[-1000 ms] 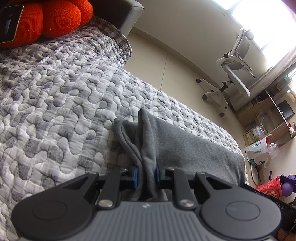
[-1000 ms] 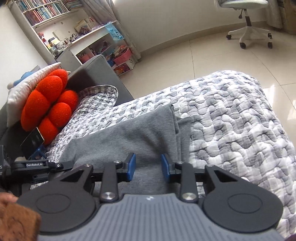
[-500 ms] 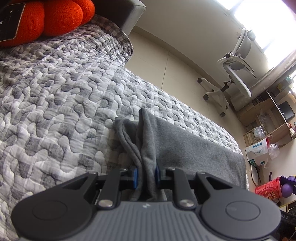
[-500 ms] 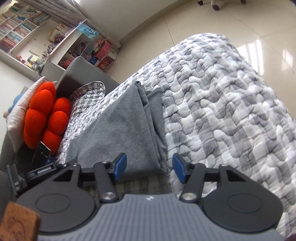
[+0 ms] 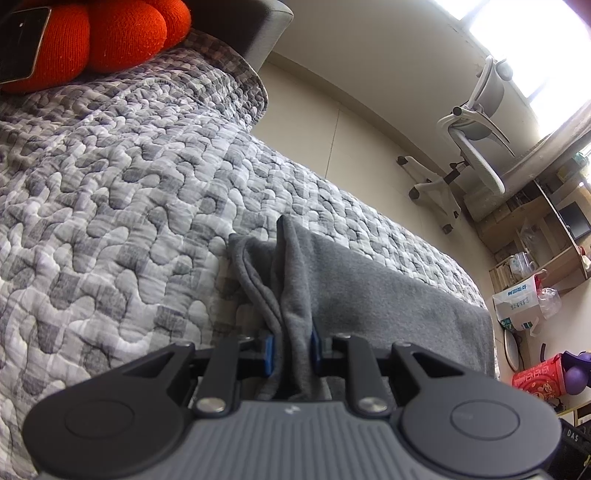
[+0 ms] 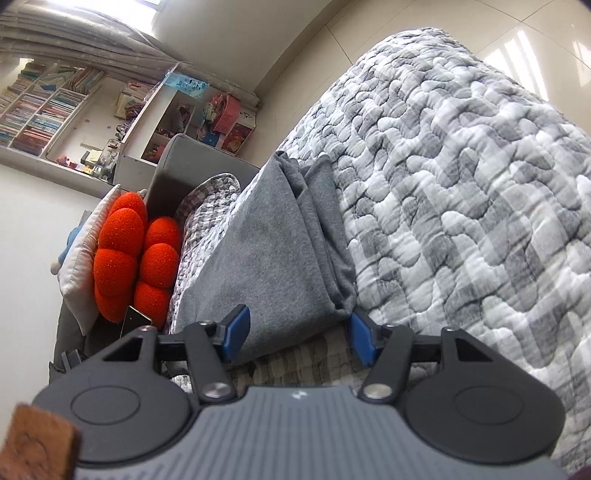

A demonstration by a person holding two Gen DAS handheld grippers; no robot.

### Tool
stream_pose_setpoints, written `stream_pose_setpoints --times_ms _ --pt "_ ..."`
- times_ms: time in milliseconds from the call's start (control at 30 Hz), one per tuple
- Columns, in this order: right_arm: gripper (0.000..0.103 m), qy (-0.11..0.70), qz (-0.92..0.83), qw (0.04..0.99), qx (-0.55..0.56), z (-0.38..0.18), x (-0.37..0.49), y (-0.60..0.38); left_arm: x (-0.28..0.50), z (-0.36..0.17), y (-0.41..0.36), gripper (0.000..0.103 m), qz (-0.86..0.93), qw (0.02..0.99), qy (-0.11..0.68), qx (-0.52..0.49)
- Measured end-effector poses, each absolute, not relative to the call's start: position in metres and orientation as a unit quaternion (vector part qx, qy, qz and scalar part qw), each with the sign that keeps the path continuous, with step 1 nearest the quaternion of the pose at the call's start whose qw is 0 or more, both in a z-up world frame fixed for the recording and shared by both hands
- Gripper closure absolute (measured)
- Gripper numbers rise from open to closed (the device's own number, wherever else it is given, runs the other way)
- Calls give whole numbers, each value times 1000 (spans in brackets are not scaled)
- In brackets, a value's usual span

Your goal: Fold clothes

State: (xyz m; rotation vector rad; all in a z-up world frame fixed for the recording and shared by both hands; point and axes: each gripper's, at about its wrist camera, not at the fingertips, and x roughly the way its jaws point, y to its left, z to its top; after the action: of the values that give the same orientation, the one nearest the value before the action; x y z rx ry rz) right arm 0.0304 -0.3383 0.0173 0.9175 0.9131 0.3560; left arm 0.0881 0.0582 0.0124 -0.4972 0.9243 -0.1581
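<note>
A folded grey garment (image 5: 369, 280) lies along a quilted grey and white bedspread (image 5: 110, 221). My left gripper (image 5: 290, 349) is shut on a bunched corner of it, the blue pads pressing a thick fold of cloth from both sides. In the right wrist view the same grey garment (image 6: 273, 258) stretches away from me, its stacked edges on the right. My right gripper (image 6: 299, 334) hangs at the near end with its jaws opening; the near corner lies between the blue pads, which do not press on it.
An orange knitted cushion (image 6: 133, 254) with a phone (image 5: 22, 44) leaning on it sits at the bed's head by a grey sofa arm (image 5: 240, 26). A white office chair (image 5: 476, 125) stands on the tiled floor. Shelves (image 6: 48, 107) line the wall.
My right gripper's jaws have spread wide, and it has rolled and shifted toward the garment's near end. The left gripper has kept its hold and place.
</note>
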Motion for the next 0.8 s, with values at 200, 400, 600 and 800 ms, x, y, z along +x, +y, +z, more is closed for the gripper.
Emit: stream_pose_setpoints --times_ms 200,400,600,800 --pt "41 410 171 783 435 13 34 -341 89 13 56 83 -75 862 441 -237" --pt "41 401 178 791 426 13 38 -340 91 13 57 83 -77 860 442 -241" --pt "41 394 180 797 421 14 45 -335 92 10 60 81 -78 859 442 -247" --pt "41 386 178 805 414 14 51 -329 94 8 59 80 -81 855 442 -259"
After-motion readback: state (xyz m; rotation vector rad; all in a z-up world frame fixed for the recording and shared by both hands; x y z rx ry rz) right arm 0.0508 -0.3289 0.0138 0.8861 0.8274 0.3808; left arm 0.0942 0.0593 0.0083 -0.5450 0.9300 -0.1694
